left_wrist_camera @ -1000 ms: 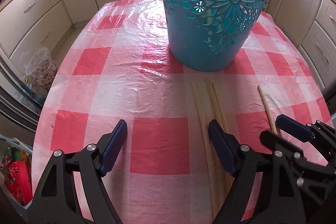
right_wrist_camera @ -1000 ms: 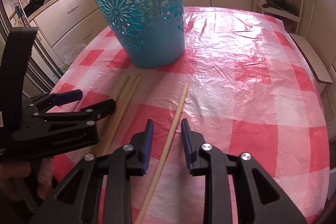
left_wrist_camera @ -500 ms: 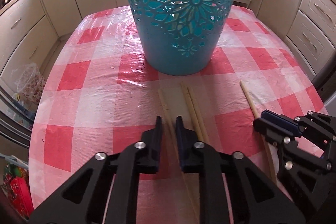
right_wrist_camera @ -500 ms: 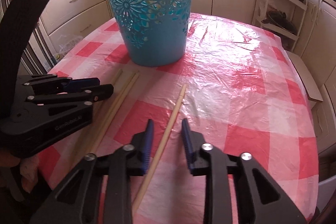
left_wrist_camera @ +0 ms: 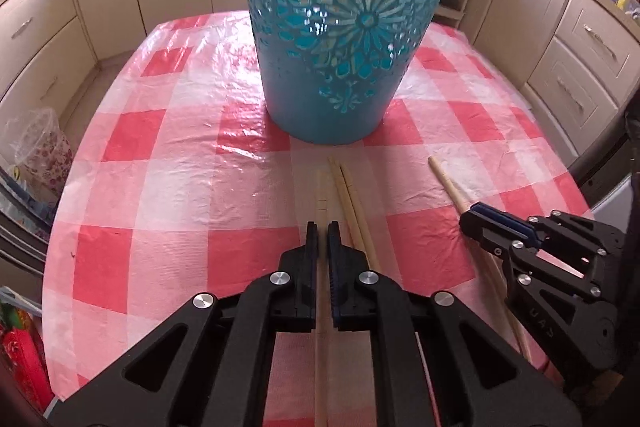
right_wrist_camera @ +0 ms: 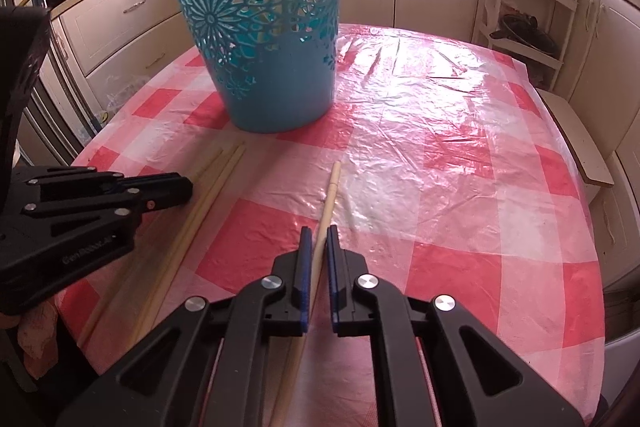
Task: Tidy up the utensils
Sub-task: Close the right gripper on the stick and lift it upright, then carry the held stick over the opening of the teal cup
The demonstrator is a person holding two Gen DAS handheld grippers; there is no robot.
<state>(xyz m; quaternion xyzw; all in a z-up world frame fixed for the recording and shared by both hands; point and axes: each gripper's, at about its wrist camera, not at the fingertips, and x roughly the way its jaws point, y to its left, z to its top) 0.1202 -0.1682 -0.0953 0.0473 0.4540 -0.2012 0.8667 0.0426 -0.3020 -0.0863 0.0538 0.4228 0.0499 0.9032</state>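
Observation:
A tall teal cut-out basket (left_wrist_camera: pixel 344 39) stands on the red-checked table; it also shows in the right wrist view (right_wrist_camera: pixel 264 39). My left gripper (left_wrist_camera: pixel 322 233) is shut on one pale wooden chopstick (left_wrist_camera: pixel 321 199). Two more chopsticks (left_wrist_camera: pixel 352 203) lie just right of it, pointing at the basket. My right gripper (right_wrist_camera: pixel 317 239) is shut on a separate chopstick (right_wrist_camera: pixel 330 195), which lies on the cloth. In the left wrist view the right gripper (left_wrist_camera: pixel 496 227) sits over that chopstick (left_wrist_camera: pixel 446 179). In the right wrist view the left gripper (right_wrist_camera: pixel 176 189) is beside the chopstick pair (right_wrist_camera: pixel 212 187).
The table (right_wrist_camera: pixel 460 155) carries a shiny plastic-covered checked cloth. Kitchen cabinets ring the table on all sides. A bench seat (right_wrist_camera: pixel 576 143) stands at the table's right. A floral bag (left_wrist_camera: pixel 40 155) stands on the floor at the left.
Both grippers have closed: the left from wide open onto one chopstick, the right from partly open onto its chopstick. Both views have drawn back from the table a little.

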